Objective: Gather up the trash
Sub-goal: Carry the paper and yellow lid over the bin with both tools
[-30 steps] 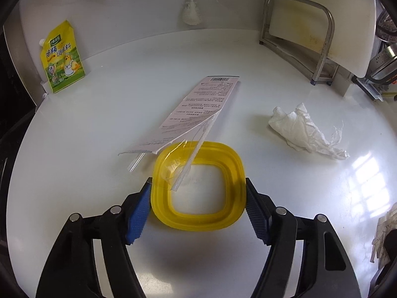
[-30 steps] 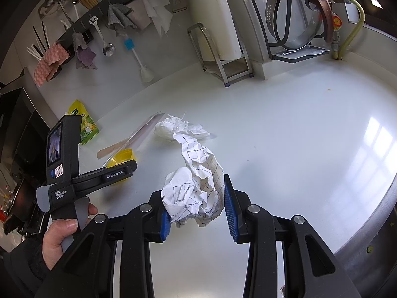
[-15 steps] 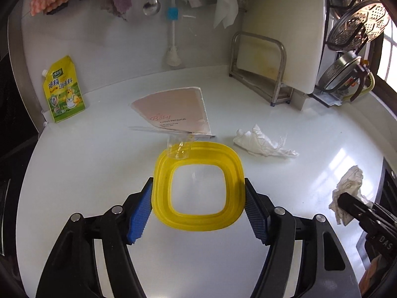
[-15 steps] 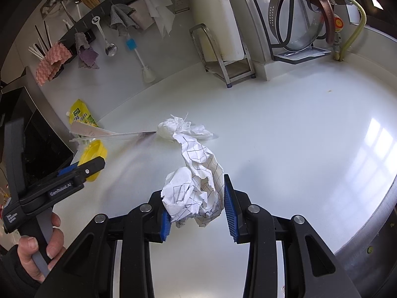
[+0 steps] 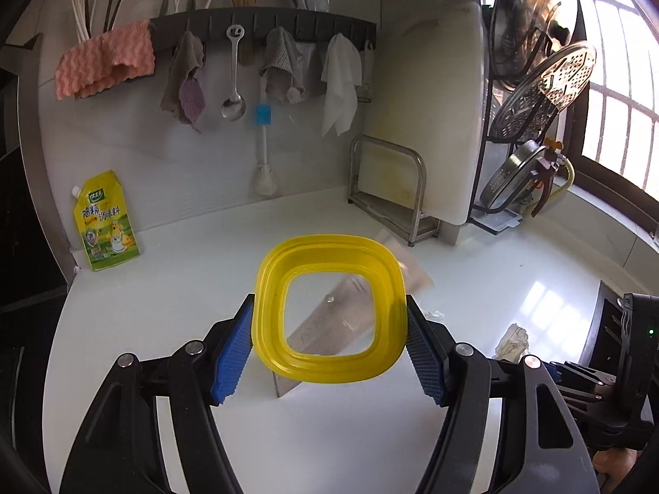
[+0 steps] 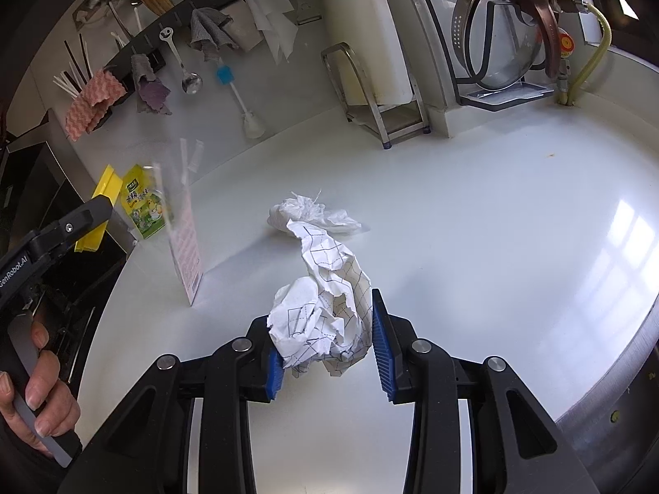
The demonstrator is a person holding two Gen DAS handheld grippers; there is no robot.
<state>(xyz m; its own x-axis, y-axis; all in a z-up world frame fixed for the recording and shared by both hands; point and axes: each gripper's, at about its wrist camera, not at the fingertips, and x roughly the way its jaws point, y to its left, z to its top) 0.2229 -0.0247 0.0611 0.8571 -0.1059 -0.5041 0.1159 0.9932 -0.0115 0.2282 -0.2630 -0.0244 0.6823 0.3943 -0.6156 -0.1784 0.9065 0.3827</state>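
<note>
**Still, the pink packet could drop**

Left gripper (image 5: 329, 346) clamps the yellow container (image 5: 329, 308) above the table (image 5: 173, 308); right gripper (image 6: 327, 350) pinches crumpled paper (image 6: 325, 308). The packet (image 6: 187, 247) tips, unsupported.

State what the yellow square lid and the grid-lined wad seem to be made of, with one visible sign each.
Yellow lid: probably glossy moulded plastic with a clear centre, since the packet shows through it. Grid-lined wad: matt paper, judging by its sharp creases and printed lines.

Close wrist views, shared countertop (image 5: 173, 300)
</note>
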